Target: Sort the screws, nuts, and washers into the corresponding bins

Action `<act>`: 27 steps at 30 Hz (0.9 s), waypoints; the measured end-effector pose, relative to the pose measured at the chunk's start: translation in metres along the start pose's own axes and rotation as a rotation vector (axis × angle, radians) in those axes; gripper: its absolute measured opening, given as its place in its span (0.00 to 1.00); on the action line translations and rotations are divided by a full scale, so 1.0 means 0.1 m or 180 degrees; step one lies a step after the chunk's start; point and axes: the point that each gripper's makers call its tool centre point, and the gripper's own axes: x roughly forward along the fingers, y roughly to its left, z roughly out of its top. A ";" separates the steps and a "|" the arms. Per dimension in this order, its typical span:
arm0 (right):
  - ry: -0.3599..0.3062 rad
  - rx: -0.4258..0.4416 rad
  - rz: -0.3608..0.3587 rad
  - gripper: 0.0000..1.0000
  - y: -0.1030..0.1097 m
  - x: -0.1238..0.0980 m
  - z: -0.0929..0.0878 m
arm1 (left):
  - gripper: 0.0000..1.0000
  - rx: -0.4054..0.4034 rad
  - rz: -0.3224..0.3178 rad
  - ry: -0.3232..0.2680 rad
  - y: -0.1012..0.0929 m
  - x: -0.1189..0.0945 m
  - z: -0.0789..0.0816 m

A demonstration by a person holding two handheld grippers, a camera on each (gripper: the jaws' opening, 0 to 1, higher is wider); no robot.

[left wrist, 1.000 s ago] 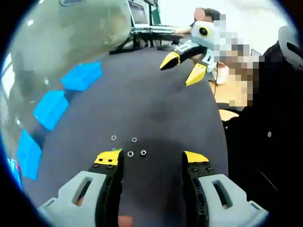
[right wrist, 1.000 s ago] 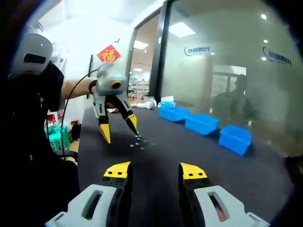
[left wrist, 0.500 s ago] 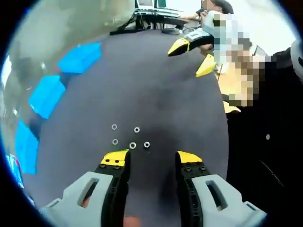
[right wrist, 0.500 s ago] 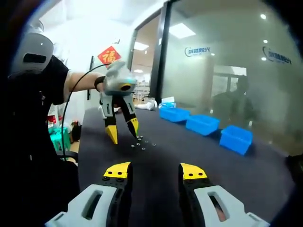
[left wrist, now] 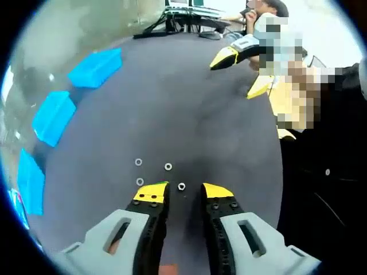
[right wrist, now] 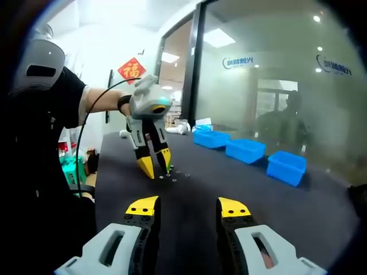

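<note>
At lower centre of the left gripper view, the left gripper (left wrist: 183, 191) sits narrowed over small ring-shaped parts on the dark table (left wrist: 189, 103).

Left edge, left gripper view: three blue bins (left wrist: 53, 116) run from upper left down the rim, well apart from the parts. Left of centre lie three loose rings (left wrist: 138, 162); a fourth ring (left wrist: 182, 187) lies between the yellow jaw tips, whose gap is slim, and I cannot tell if they touch it. Whether these are nuts or washers is too small to tell. Upper right, the right gripper (left wrist: 248, 73) hangs above the table edge with its jaws spread wide. Right gripper view: left gripper left of centre, tips down at the rings; bins right of centre; right gripper's own jaws wide at the bottom, holding nothing.
</note>
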 end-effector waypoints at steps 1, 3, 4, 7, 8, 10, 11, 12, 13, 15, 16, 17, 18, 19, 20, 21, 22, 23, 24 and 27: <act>-0.0002 0.0004 -0.0002 0.35 0.00 0.00 0.00 | 0.20 0.0010 -0.0004 0.0007 0.00 0.01 0.00; -0.0009 0.0013 -0.0004 0.35 0.00 0.00 0.00 | 0.20 0.0030 -0.0020 0.0018 0.00 0.02 0.00; -0.0012 0.0017 -0.0004 0.35 0.01 0.00 0.00 | 0.20 0.0034 -0.0021 0.0038 0.01 0.04 -0.01; -0.0010 0.0026 -0.0001 0.35 0.01 0.00 -0.01 | 0.18 0.0051 -0.0034 0.0078 0.01 0.05 -0.03; -0.0009 0.0028 -0.0001 0.35 0.01 0.00 -0.01 | 0.17 0.0045 -0.0045 0.0083 0.00 0.06 -0.03; -0.0012 0.0037 -0.0007 0.34 0.01 -0.01 -0.01 | 0.16 0.0037 -0.0063 0.0097 -0.01 0.07 -0.03; -0.0014 0.0042 -0.0012 0.34 0.01 -0.01 -0.01 | 0.16 0.0036 -0.0070 0.0098 -0.01 0.07 -0.03; -0.0017 0.0047 -0.0013 0.34 0.01 -0.01 -0.01 | 0.15 0.0039 -0.0087 0.0102 -0.02 0.07 -0.03; -0.0016 0.0047 -0.0011 0.34 0.01 -0.01 -0.01 | 0.13 0.0041 -0.0107 0.0103 -0.03 0.07 -0.02; -0.0016 0.0048 -0.0009 0.34 0.02 -0.01 -0.01 | 0.12 0.0034 -0.0114 0.0104 -0.04 0.07 -0.02; -0.0017 0.0046 -0.0006 0.34 0.02 -0.01 -0.01 | 0.12 0.0020 -0.0117 0.0105 -0.04 0.07 -0.02; -0.0016 0.0046 -0.0006 0.34 0.02 -0.01 -0.01 | 0.09 0.0000 -0.0122 0.0103 -0.04 0.07 -0.02; -0.0016 0.0047 -0.0005 0.34 0.02 -0.01 -0.01 | 0.07 -0.0014 -0.0124 0.0098 -0.04 0.07 -0.02; -0.0016 0.0048 -0.0005 0.34 0.02 -0.01 -0.01 | 0.06 -0.0022 -0.0119 0.0095 -0.04 0.07 -0.02; -0.0017 0.0047 -0.0004 0.34 0.02 -0.01 -0.01 | 0.06 -0.0042 -0.0120 0.0093 -0.04 0.07 -0.02; -0.0017 0.0046 -0.0002 0.34 0.03 -0.01 -0.01 | 0.06 -0.0057 -0.0115 0.0085 -0.04 0.07 -0.02; -0.0017 0.0045 0.0000 0.34 0.03 -0.01 -0.01 | 0.06 -0.0070 -0.0107 0.0072 -0.04 0.07 -0.02; -0.0017 0.0043 0.0001 0.34 0.03 -0.01 -0.01 | 0.06 -0.0085 -0.0104 0.0060 -0.03 0.07 -0.02; -0.0014 0.0043 0.0002 0.34 0.03 -0.01 -0.01 | 0.06 -0.0090 -0.0104 0.0052 -0.03 0.07 -0.02; -0.0014 0.0040 0.0003 0.34 0.03 0.00 0.00 | 0.05 -0.0109 -0.0096 0.0003 -0.04 0.06 -0.01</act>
